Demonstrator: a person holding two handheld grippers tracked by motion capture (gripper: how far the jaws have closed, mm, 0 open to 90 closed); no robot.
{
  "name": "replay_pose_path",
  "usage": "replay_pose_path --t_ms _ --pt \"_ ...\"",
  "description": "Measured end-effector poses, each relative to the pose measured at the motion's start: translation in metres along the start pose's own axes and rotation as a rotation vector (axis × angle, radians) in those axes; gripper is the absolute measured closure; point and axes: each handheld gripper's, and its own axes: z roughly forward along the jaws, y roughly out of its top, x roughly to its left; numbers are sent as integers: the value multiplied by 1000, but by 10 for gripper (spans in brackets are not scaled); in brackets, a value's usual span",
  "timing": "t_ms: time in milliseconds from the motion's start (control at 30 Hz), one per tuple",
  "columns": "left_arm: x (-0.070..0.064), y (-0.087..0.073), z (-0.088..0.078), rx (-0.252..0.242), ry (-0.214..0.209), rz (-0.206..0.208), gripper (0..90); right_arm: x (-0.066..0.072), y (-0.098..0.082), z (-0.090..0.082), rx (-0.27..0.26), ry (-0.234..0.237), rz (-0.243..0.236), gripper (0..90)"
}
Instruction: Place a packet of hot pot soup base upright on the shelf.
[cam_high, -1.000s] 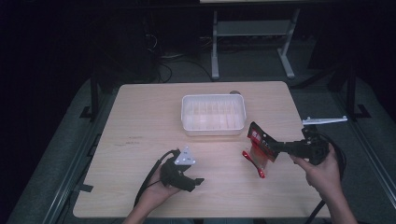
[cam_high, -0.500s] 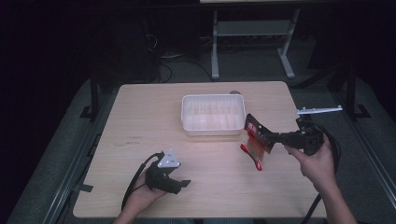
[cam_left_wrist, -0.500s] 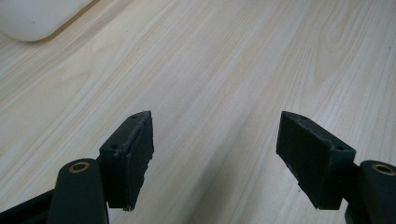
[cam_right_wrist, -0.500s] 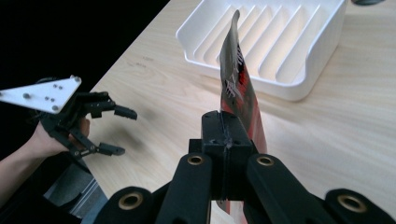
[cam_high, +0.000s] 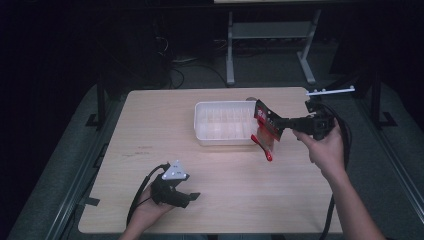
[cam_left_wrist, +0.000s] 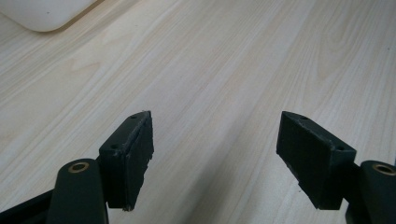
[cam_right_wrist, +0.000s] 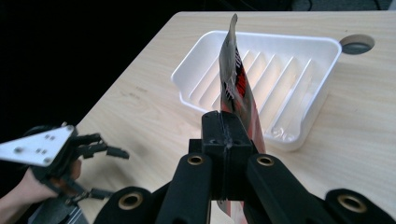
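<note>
A red and black foil packet (cam_high: 265, 126) hangs in the air just right of the white ribbed tray (cam_high: 200, 125), its lower end dangling toward the table. My right gripper (cam_high: 277, 123) is shut on the packet's edge and points left toward the tray. In the right gripper view the packet (cam_right_wrist: 236, 88) stands edge-on above the closed jaws of the right gripper (cam_right_wrist: 226, 135), with the tray (cam_right_wrist: 261, 39) behind it. My left gripper (cam_high: 192, 196) rests low at the table's front left, open. Its fingers (cam_left_wrist: 130, 158) have only bare wood between them.
The wooden table (cam_high: 150, 125) has a round cable hole (cam_high: 251, 99) behind the tray. A corner of the tray (cam_left_wrist: 42, 14) lies far ahead of the left jaws. A metal frame (cam_high: 270, 35) stands on the dark floor beyond the table.
My right gripper has risen and moved left toward the tray, carrying the packet off the table. My left gripper has drawn back toward the front left edge.
</note>
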Motion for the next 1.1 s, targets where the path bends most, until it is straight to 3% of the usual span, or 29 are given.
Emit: replay_pose_path --t_ms 500,800,1100 --pt "8 -4 -8 -20 2 -29 269 2 53 36 -30 -113 24 897" --pt "10 -6 -11 -27 7 -32 269 -4 70 60 -41 -200 26 897" --pt "10 -6 -12 -24 9 -26 269 -9 80 72 -39 -287 51 896"
